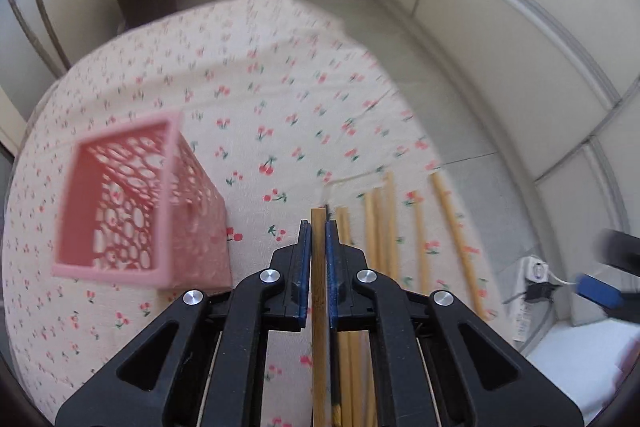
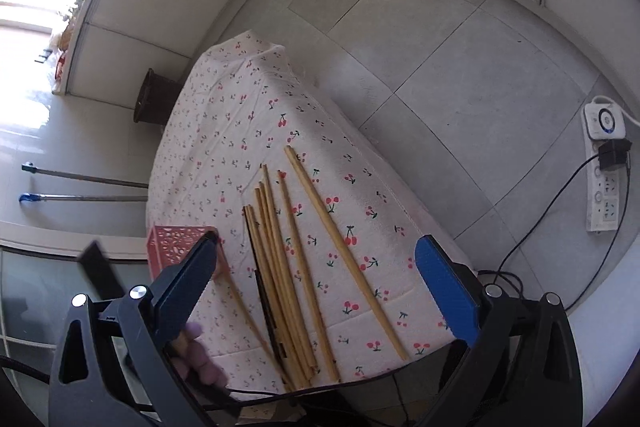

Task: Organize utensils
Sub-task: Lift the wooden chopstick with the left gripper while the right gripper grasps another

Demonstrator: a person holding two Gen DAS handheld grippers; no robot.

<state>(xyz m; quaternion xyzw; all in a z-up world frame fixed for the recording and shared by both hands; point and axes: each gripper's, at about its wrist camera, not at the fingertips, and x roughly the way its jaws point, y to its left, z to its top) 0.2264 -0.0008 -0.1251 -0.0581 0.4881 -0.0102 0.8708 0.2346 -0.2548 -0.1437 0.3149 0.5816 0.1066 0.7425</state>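
One chopstick [image 1: 319, 267] sits clamped in the left gripper [image 1: 319, 227]; right gripper [image 2: 320, 255] hovers spread wide.

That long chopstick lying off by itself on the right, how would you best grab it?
Grip the lone chopstick near its middle, coming straight down from above with the fingers across its width. It lies flat on the cherry-print tablecloth, apart from the bundle of chopsticks.

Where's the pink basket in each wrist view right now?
Left wrist: pink basket at left of centre, on the cherry tablecloth, left of the left gripper.
Right wrist: lower left, partly hidden behind the right gripper's left finger.
Shared landmark: the chopsticks beside it.
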